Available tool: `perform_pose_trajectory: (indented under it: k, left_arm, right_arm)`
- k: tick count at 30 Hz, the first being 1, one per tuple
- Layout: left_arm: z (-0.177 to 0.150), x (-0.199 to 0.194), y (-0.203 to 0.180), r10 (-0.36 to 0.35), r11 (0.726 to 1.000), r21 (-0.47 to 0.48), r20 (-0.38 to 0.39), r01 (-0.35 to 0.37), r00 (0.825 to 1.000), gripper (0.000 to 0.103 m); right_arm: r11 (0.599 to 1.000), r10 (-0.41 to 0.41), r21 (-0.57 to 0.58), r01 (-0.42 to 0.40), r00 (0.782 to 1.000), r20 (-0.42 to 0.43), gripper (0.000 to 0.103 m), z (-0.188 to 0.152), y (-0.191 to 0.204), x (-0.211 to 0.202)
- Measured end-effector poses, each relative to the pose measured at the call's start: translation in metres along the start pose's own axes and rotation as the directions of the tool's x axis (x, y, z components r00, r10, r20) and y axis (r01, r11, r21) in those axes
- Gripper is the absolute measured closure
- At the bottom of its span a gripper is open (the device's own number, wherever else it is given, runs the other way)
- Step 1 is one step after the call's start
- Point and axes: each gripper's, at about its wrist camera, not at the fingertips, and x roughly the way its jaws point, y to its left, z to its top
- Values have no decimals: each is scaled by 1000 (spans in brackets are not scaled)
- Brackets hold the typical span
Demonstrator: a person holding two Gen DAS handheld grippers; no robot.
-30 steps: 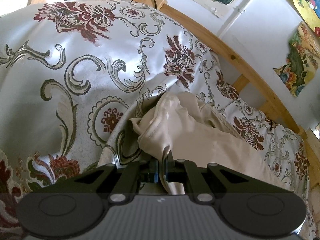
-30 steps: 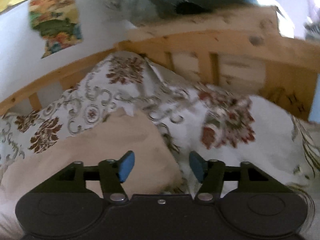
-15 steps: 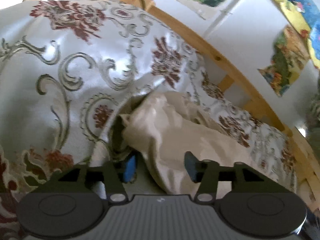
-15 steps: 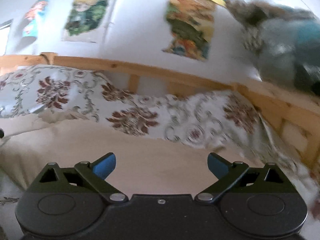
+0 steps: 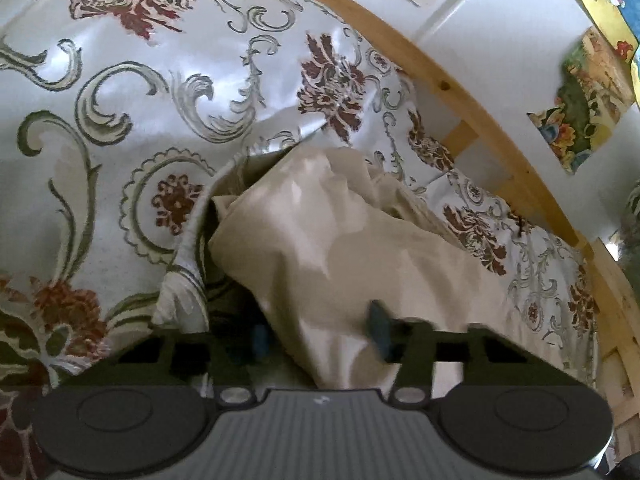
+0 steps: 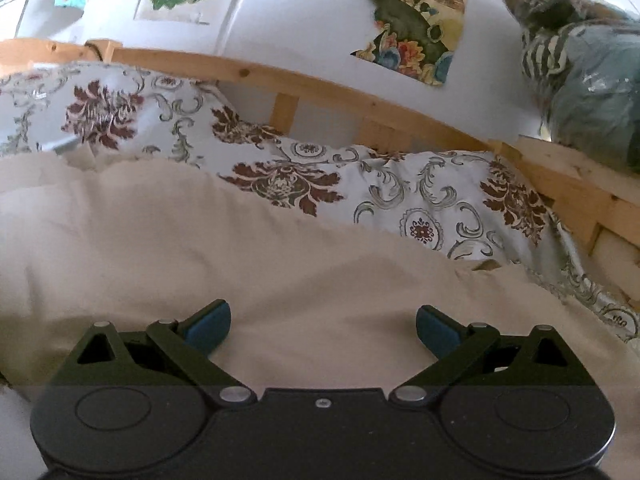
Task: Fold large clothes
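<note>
A large cream garment (image 5: 344, 240) lies bunched on a floral bedspread (image 5: 120, 120). In the left wrist view one rumpled end of it runs down between the jaws of my left gripper (image 5: 320, 336). Those jaws are closing, but both blue pads still stand clear of the fold; the left pad is partly hidden behind the cloth. In the right wrist view the same garment (image 6: 240, 248) spreads flat and wide across the bed. My right gripper (image 6: 324, 324) hovers low over it, jaws wide open and nothing between them.
A wooden bed rail (image 6: 320, 80) runs along the white wall behind the bedspread (image 6: 420, 200), with picture posters (image 6: 416, 24) above it. A dark bundle of fabric (image 6: 592, 92) sits on the frame at the upper right. The rail (image 5: 460, 96) borders the bed's far side.
The left gripper let go of the cream fold it pinched, opened, and is narrowing again. The right gripper swung from the bed's end toward the wall, rolled, dropped lower and opened wider.
</note>
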Motion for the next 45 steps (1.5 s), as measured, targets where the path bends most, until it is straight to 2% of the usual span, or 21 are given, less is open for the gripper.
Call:
perform_pose_trajectory:
  k: [4, 8, 10, 13, 16, 20, 22, 23, 24, 27, 28, 29, 31, 33, 36, 37, 38, 39, 42, 43, 45]
  left_arm:
    - [0, -6, -7, 21, 1000, 1, 29, -21, 999, 85]
    - [2, -12, -13, 14, 999, 40, 41, -15, 999, 90]
    - [4, -16, -20, 1, 998, 69, 54, -5, 999, 93]
    - [12, -26, -43, -65, 988, 146, 76, 53, 995, 95]
    - [24, -40, -81, -164, 944, 302, 93, 129, 982, 96]
    - [34, -56, -153, -296, 823, 517, 34, 236, 955, 96]
    - [31, -60, -191, -338, 740, 612, -23, 280, 941, 96]
    - [28, -61, -211, -355, 696, 652, -53, 302, 933, 96]
    - [23, -62, -228, -368, 653, 686, -85, 322, 926, 96]
    - [1, -55, -274, -377, 519, 769, -187, 374, 907, 96]
    - [-9, -51, -286, -370, 477, 786, -226, 393, 901, 96]
    - [-21, -48, -295, -361, 440, 799, -260, 410, 895, 96]
    - [-46, -42, -308, -341, 363, 818, -330, 447, 881, 96]
    - [-71, -33, -312, -316, 297, 823, -393, 483, 864, 95]
    - [-108, -21, -306, -268, 246, 801, -485, 546, 832, 95]
    - [-118, -19, -302, -257, 238, 793, -506, 561, 824, 95]
    - [-125, -19, -298, -250, 229, 789, -519, 571, 817, 95]
    - [-129, -21, -292, -245, 215, 789, -527, 576, 814, 95]
    - [-144, -31, -277, -239, 119, 821, -522, 558, 819, 95]
    - [-149, -35, -271, -239, 85, 833, -515, 546, 823, 95]
    - [-153, -40, -266, -239, 48, 843, -511, 536, 826, 95]
  right_arm:
    - [1000, -16, 19, 15, 999, 32, 7, 4, -6, -9]
    - [991, -136, 33, 133, 983, 120, 10, 18, -18, -23]
    - [989, -151, 2, 151, 986, 65, 10, 15, -18, -14]
    - [997, -80, -7, 80, 996, -33, 21, 0, -15, 3]
    - [998, -39, 53, 42, 997, -67, 22, 0, -25, 8]
    - [967, 72, 248, -49, 994, -83, 22, -1, -54, 12]
    - [891, 143, 443, -103, 988, -58, 29, 8, -83, 5]
    - [841, 155, 530, -109, 987, -42, 37, 12, -100, -1]
    - [764, 157, 634, -118, 988, -5, 38, 16, -123, -14]
    - [572, 178, 798, -188, 979, 102, 37, 16, -180, -52]
    - [525, 192, 824, -215, 973, 132, 35, 12, -195, -63]
    - [479, 210, 843, -245, 964, 161, 26, 5, -209, -71]
    - [366, 282, 884, -290, 940, 192, 9, -17, -233, -80]
    - [225, 361, 914, -338, 900, 244, 7, -42, -245, -79]
    - [23, 438, 925, -380, 835, 332, 2, -62, -246, -62]
    - [-2, 452, 923, -386, 822, 345, 2, -63, -245, -56]
    - [0, 463, 927, -376, 821, 333, 2, -62, -241, -48]
    - [36, 465, 934, -354, 834, 298, 2, -60, -239, -47]
    - [201, 460, 935, -293, 871, 174, 7, -48, -228, -37]
    - [224, 464, 928, -297, 870, 166, 8, -46, -225, -36]
    - [251, 479, 913, -321, 861, 171, 8, -41, -220, -36]
